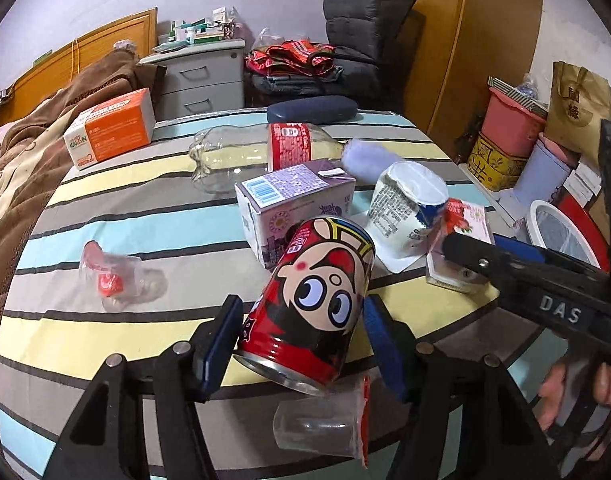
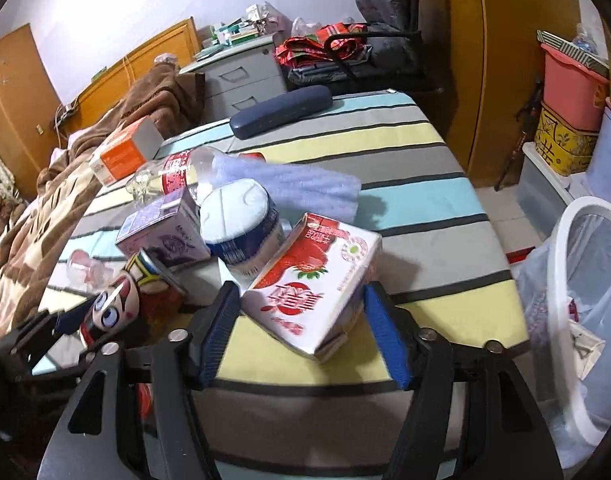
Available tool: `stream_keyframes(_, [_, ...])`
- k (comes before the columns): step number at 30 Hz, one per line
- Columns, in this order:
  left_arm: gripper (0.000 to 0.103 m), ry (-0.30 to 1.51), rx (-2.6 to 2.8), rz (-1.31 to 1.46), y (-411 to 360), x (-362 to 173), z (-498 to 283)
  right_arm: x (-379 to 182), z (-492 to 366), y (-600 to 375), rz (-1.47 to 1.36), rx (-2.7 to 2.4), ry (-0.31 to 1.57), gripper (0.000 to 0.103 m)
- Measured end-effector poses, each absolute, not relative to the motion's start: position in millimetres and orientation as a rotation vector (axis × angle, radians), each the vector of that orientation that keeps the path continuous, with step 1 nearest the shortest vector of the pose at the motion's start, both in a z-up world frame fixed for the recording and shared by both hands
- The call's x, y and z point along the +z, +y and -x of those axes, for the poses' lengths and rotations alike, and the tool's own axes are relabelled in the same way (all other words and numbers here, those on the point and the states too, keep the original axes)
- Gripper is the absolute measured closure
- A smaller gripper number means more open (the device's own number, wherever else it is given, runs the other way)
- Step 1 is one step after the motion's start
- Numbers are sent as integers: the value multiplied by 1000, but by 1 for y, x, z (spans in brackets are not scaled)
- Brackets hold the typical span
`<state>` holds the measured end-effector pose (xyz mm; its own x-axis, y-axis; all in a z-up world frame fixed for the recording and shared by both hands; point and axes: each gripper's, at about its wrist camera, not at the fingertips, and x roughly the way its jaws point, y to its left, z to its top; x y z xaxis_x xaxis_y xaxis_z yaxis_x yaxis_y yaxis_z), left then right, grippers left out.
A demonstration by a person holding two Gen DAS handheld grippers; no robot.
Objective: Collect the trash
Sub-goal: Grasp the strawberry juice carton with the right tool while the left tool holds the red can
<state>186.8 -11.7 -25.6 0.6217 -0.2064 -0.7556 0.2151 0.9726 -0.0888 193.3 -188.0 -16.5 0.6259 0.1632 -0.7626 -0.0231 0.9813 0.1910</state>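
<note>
While striped table (image 1: 117,208) stays cluttered, left hand-held gripper (image 1: 303,342) pinches can (image 1: 313,304); right hand-held gripper (image 2: 303,330) spread.

striped table (image 1: 117,196) carries a clear bottle (image 1: 233,160), orange box (image 1: 111,132), purple carton (image 1: 293,208) (all lying).

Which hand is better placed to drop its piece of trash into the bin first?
Probably the right. Its gripper brackets the strawberry carton, and the white-rimmed bin sits just off its right side. The left gripper, around the red can, is farther from it.
</note>
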Motion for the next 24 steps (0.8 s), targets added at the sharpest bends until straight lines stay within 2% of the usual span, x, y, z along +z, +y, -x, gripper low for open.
stream_keyframes(12, [39, 868, -235, 0, -12, -27, -186, -8, -179, -222, -185, -32, 883, 30])
stream_keyframes(24, [39, 867, -239, 7, -13, -27, -185, -21, -196, -203, -193, -75, 894, 30])
